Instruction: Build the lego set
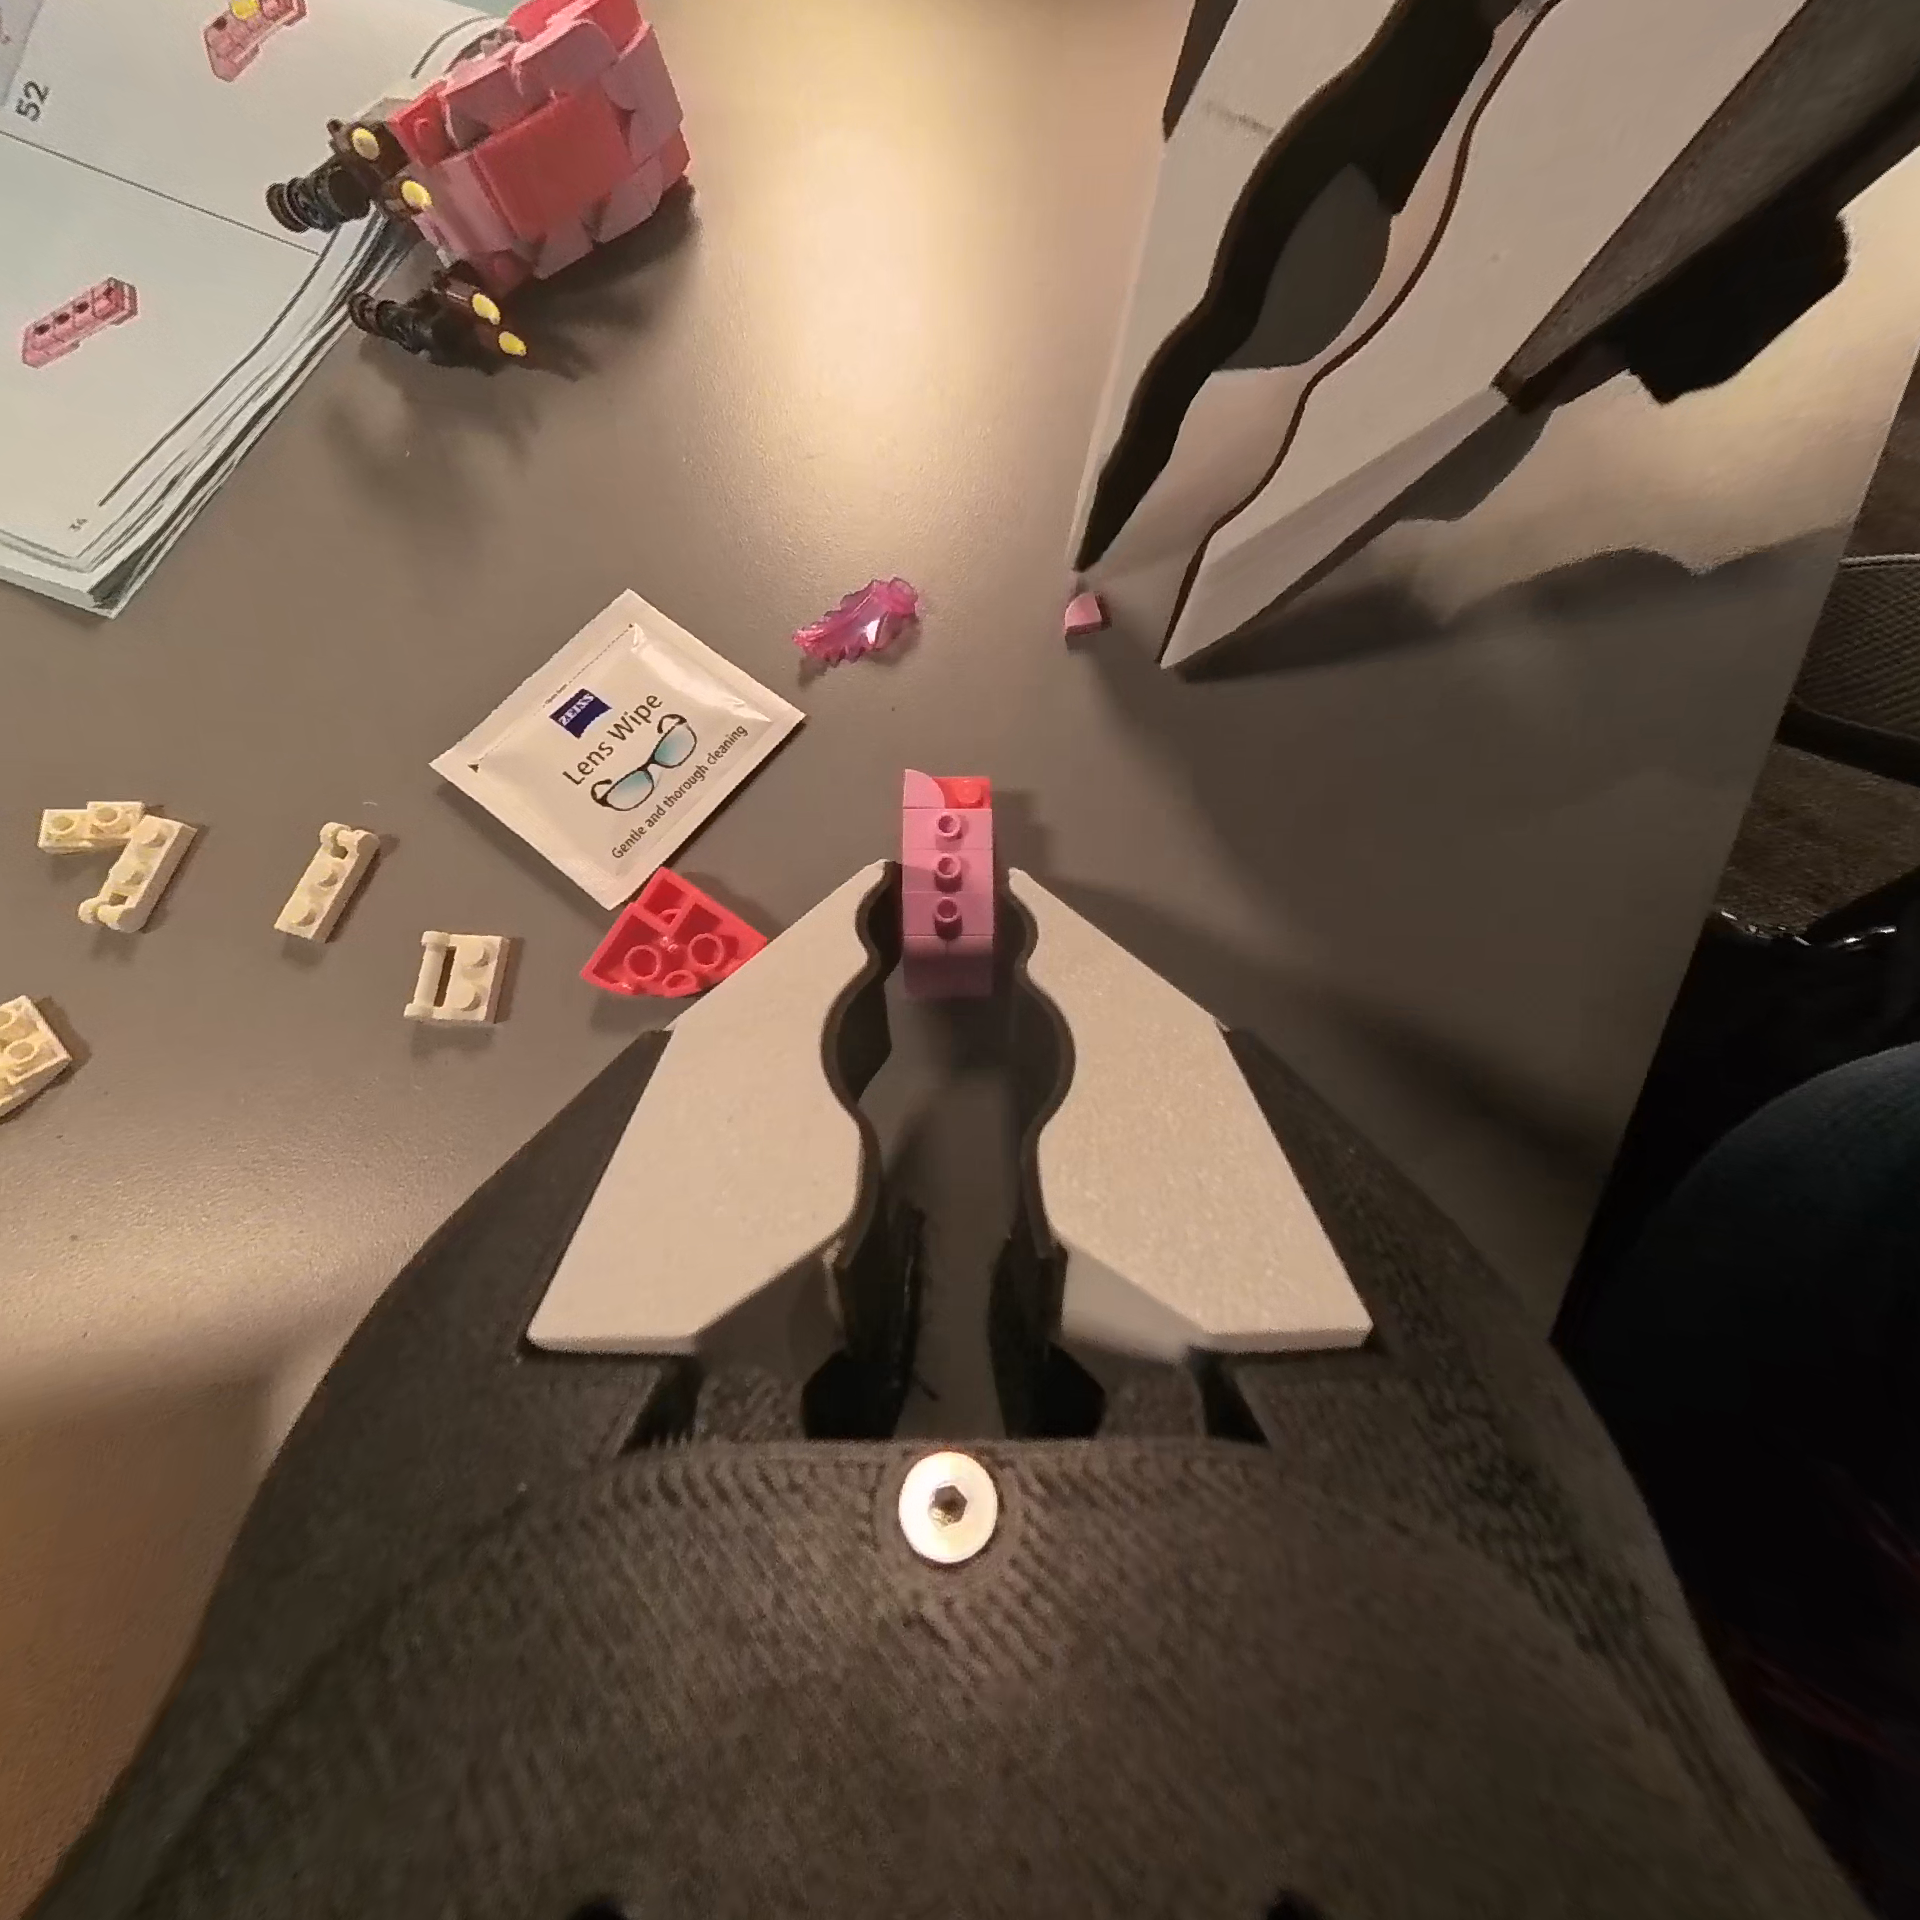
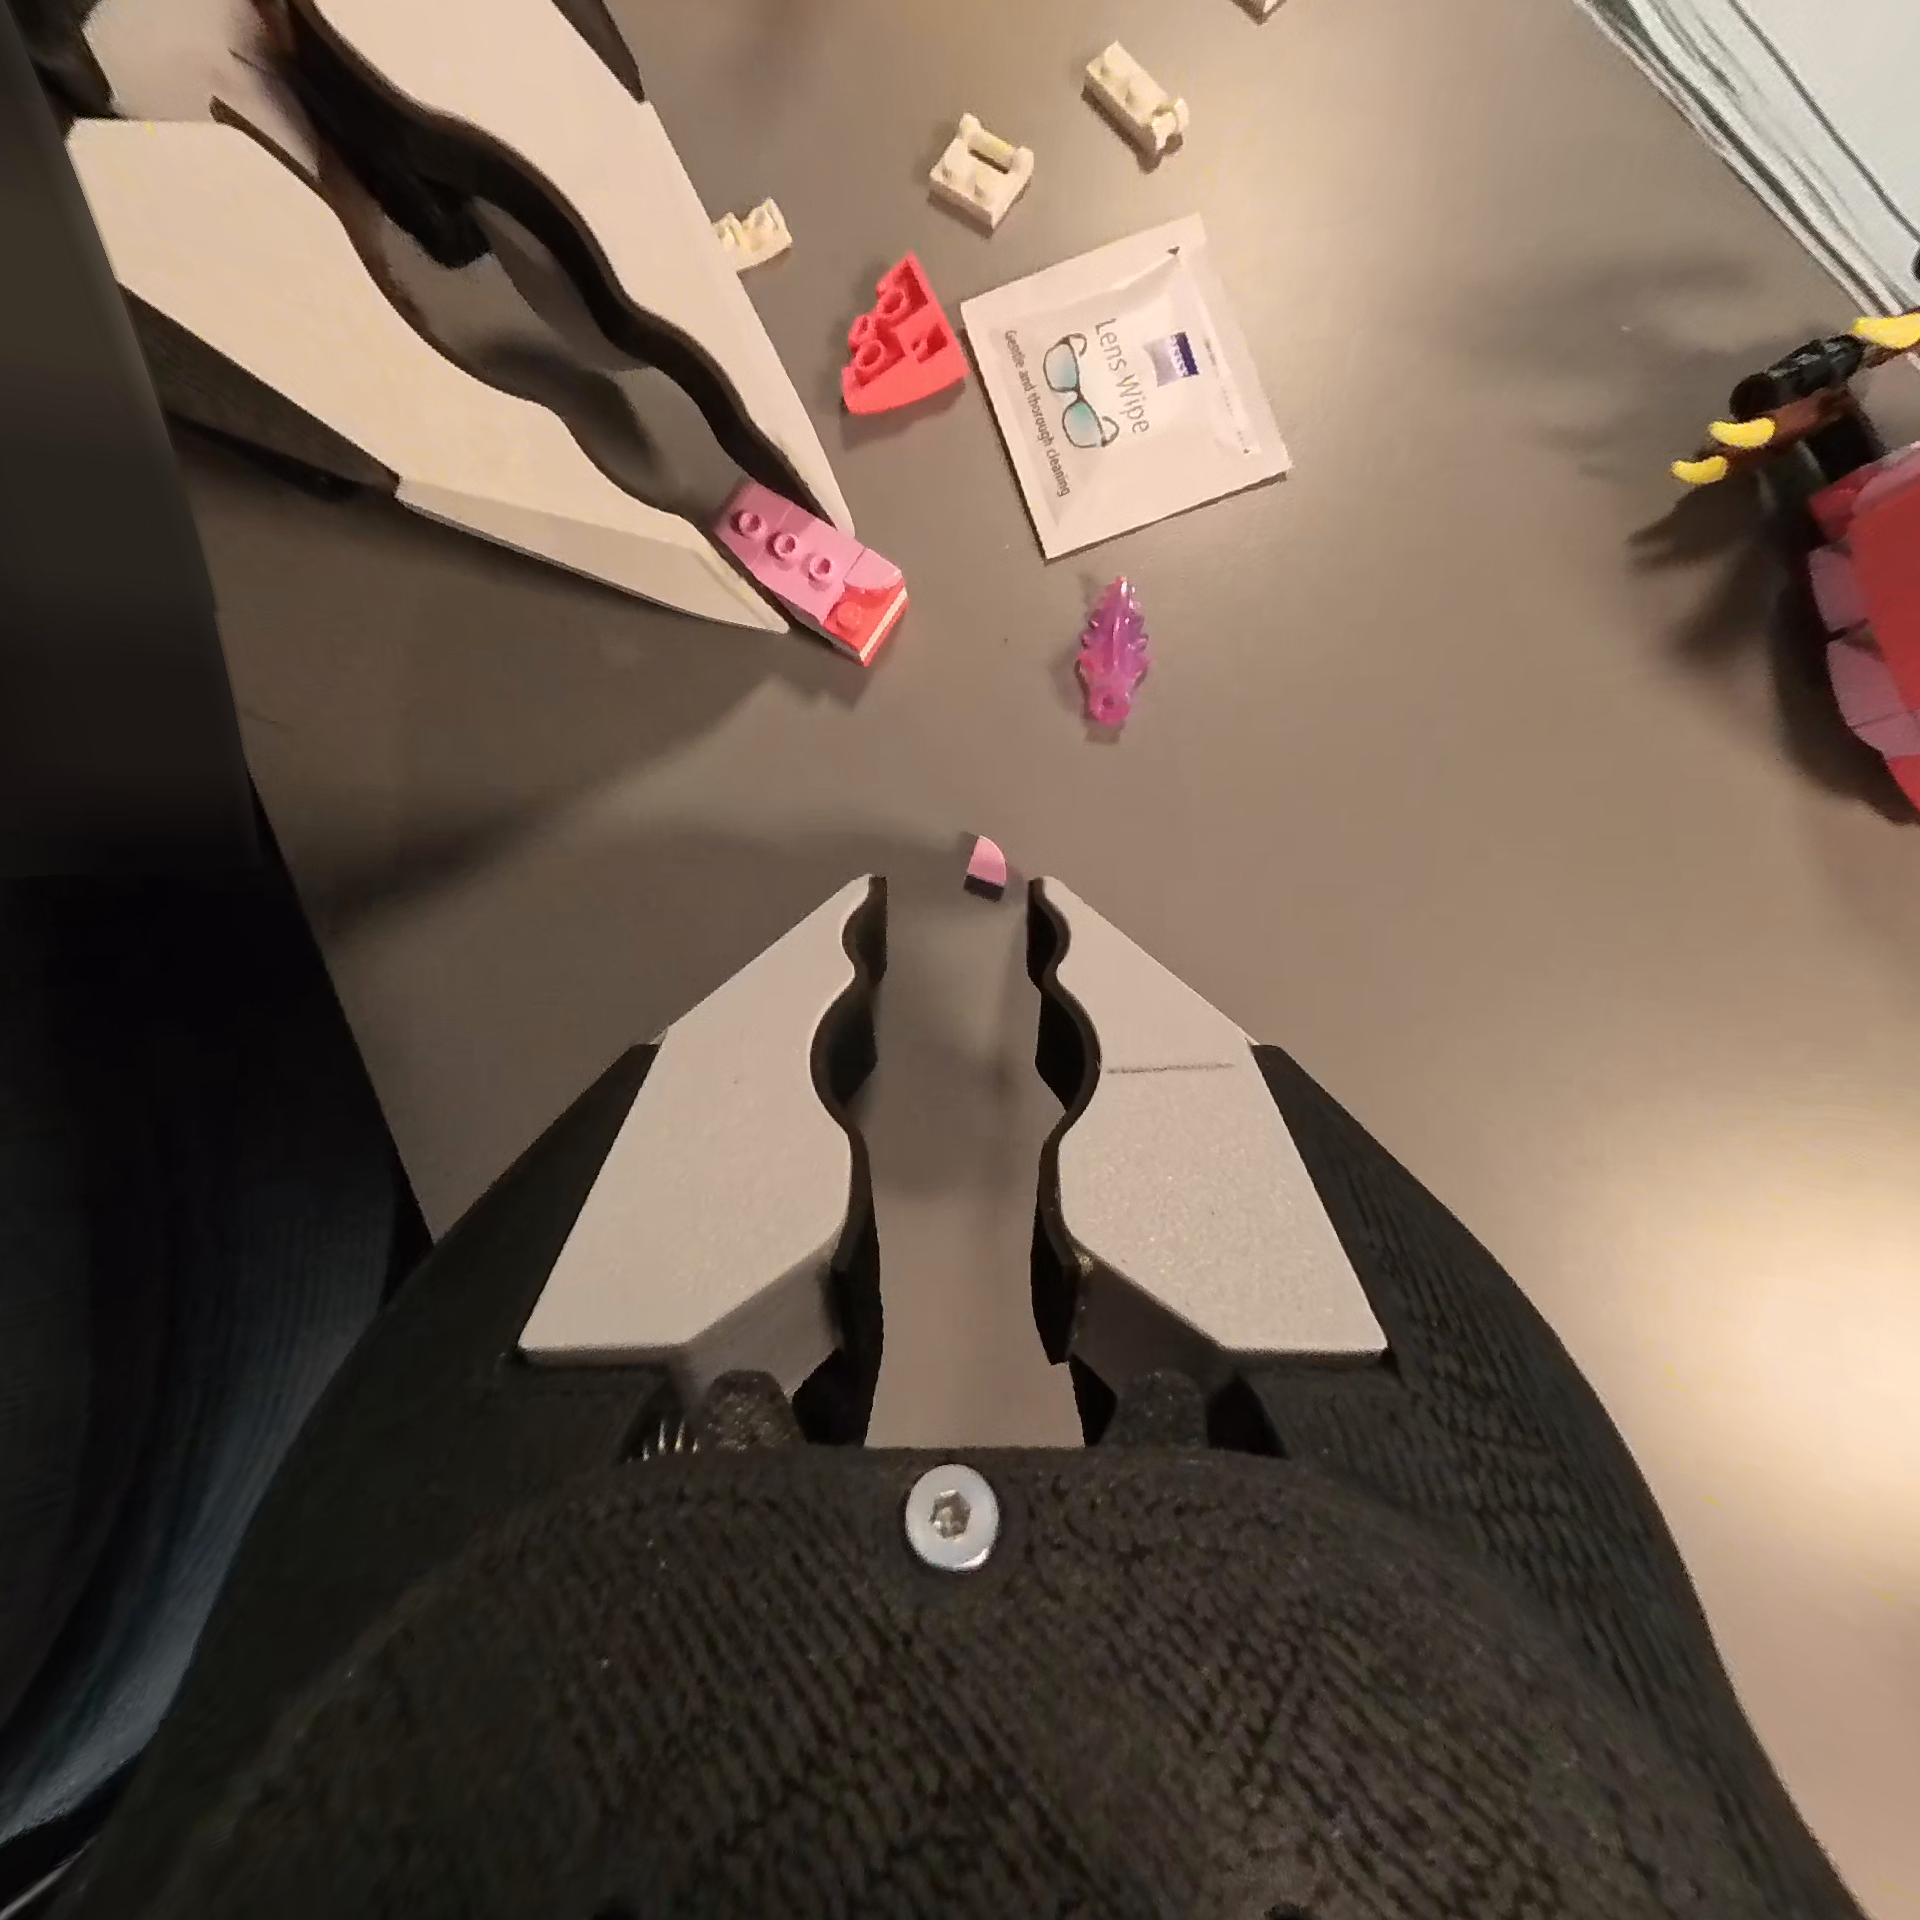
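Left gripper (image 1: pixel 948 888) clamped on pink brick stack (image 1: pixel 948 883), red piece at far end, pads pressed to both sides above grey table (image 1: pixel 1299 831). Right gripper (image 2: pixel 956 888) spread, empty, tips beside small pink quarter-round tile (image 2: pixel 985 864) lying on table, untouched. Loose tile apparently unseated; any regrasp would call for centring it between the tips.

setting: a hobby or office work surface used for toy-brick building. indicators: a plain grey desk (image 1: pixel 1299 935); an open instruction booklet (image 1: pixel 156 364) with printed build steps; a partly built red and pink brick model (image 1: pixel 540 145) beside it; loose cream hinge plates (image 1: pixel 322 883); a red wedge brick (image 1: pixel 665 940); a sealed lens-wipe sachet (image 1: pixel 618 743). dark carpet-like flooring shows past the desk edge.
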Tool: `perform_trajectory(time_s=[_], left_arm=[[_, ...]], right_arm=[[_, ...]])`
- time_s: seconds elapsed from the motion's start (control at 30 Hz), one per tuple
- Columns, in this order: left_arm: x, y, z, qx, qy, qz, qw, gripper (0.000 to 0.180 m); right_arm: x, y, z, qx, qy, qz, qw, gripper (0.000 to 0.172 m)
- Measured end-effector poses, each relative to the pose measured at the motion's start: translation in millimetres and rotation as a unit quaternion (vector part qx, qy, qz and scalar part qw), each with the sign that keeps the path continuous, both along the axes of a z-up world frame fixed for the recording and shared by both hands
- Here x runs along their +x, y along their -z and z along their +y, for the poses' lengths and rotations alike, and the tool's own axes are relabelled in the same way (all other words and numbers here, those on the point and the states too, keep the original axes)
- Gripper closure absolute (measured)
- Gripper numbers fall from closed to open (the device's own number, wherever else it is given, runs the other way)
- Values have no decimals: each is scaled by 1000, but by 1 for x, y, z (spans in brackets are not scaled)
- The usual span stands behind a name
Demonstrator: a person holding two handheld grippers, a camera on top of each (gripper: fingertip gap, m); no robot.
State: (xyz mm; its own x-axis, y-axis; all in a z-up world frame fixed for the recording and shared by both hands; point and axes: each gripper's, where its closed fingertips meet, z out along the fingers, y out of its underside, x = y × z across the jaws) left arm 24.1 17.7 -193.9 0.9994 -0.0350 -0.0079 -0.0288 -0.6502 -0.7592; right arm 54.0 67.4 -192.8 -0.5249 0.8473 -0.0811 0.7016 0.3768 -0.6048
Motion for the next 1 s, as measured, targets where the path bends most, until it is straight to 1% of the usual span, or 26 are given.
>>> perform_trajectory(time_s=[0.23,0.4,0.53,0.6,0.77,0.83,1.0], left_arm=[[1,0,0,0,2,-3,1000,164],[1,0,0,0,3,-6,1000,164],[1,0,0,0,5,-7,1000,164],[1,0,0,0,5,-8,1000,164],[1,0,0,0,6,-10,1000,164],[1,0,0,0,6,-11,1000,164],[1,0,0,0,6,-10,1000,164]], right_arm=[[-2,0,1,-2,-19,17,1000,147],[8,0,-10,-23,-49,-6,999,147],[0,-6,-4,-12,-66,36,997,149],[-4,-4,0,-8,-77,49,996,152],[-6,0,-6,-10,-128,78,989,157],[-6,2,-7,-7,-137,88,987,160],[-7,1,-5,-13,-131,96,987,159]])
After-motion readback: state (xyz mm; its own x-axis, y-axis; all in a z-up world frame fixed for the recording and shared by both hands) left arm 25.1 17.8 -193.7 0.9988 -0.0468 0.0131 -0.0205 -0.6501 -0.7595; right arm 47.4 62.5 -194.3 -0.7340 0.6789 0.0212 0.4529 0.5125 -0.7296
